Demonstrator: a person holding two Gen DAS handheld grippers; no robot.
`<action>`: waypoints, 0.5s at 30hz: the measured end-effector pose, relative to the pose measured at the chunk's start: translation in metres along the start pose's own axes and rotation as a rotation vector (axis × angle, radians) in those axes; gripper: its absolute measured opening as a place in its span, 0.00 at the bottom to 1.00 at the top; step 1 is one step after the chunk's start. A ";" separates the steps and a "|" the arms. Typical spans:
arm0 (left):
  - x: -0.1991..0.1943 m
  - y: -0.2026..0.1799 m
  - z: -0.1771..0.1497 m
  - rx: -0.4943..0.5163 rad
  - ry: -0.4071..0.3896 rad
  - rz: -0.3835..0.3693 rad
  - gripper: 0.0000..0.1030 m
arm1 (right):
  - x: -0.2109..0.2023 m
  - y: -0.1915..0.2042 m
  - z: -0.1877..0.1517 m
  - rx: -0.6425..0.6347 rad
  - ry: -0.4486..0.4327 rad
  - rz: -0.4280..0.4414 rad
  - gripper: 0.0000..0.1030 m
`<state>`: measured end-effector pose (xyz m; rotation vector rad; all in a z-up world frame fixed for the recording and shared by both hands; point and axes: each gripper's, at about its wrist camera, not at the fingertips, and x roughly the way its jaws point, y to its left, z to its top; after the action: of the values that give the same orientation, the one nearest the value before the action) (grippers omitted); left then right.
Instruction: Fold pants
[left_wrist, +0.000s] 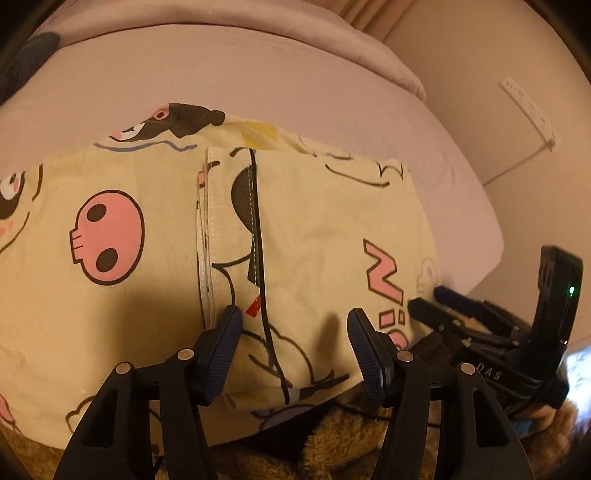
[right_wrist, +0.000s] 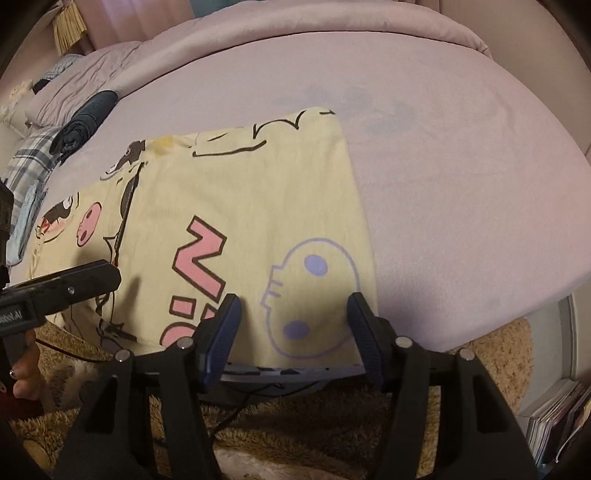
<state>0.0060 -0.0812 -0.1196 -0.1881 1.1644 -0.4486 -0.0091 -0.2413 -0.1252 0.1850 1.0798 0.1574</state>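
Note:
Pale yellow pants with pink skulls and cartoon prints lie folded flat on the pink bed sheet; they also show in the right wrist view. My left gripper is open and empty over the near edge of the pants, by the folded seam. My right gripper is open and empty over the near right corner, around a purple skull print. The right gripper also shows in the left wrist view, and the left gripper shows in the right wrist view.
A rolled dark garment and plaid clothes lie at the far left of the bed. A pink duvet is bunched along the back. A brown shaggy rug lies below the bed edge. Books stand at the right.

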 end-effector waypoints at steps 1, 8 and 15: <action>0.000 -0.001 0.000 0.004 0.003 0.009 0.60 | 0.001 0.000 0.000 -0.001 0.001 -0.001 0.58; 0.013 -0.019 -0.002 0.025 0.003 0.042 0.60 | 0.001 -0.002 0.000 -0.004 0.011 -0.017 0.59; 0.009 -0.019 -0.006 0.014 0.015 0.025 0.60 | -0.001 -0.001 -0.004 -0.005 0.029 -0.029 0.59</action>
<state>-0.0009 -0.1017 -0.1229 -0.1579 1.1772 -0.4369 -0.0133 -0.2428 -0.1262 0.1631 1.1102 0.1375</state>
